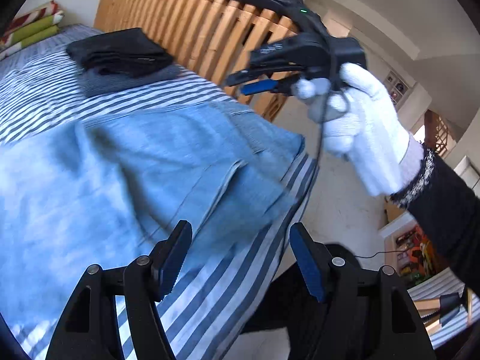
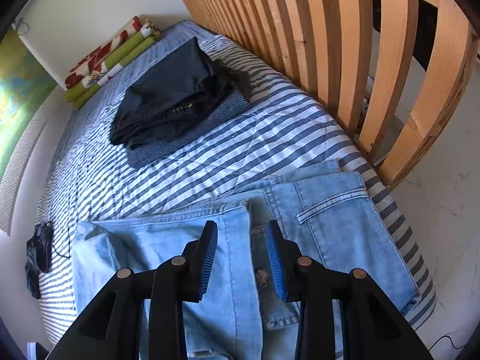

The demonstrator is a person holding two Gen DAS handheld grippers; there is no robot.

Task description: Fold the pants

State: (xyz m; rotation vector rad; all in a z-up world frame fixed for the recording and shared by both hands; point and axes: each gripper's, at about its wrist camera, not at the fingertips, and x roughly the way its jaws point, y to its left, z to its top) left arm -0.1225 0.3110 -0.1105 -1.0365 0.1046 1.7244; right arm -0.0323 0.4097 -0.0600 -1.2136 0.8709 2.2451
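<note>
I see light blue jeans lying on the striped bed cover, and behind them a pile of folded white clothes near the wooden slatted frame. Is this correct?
Not quite. The pile of folded clothes is dark, black and grey, not white; the right wrist view shows it clearly. The rest holds: light blue jeans lie on the striped bed cover, and the pile sits behind them near the wooden slatted frame.

1. My left gripper (image 1: 240, 258) hangs over the bed's edge, jaws apart, nothing between them.
2. Light blue jeans (image 1: 144, 162) lie folded on the striped bedcover (image 1: 210, 285), blurred.
3. My right gloved hand (image 1: 363, 129) holds the right gripper (image 1: 249, 84) up beside the wooden slatted headboard (image 1: 195, 27).
4. A stack of dark folded clothes (image 1: 120, 52) sits farther back.
</note>
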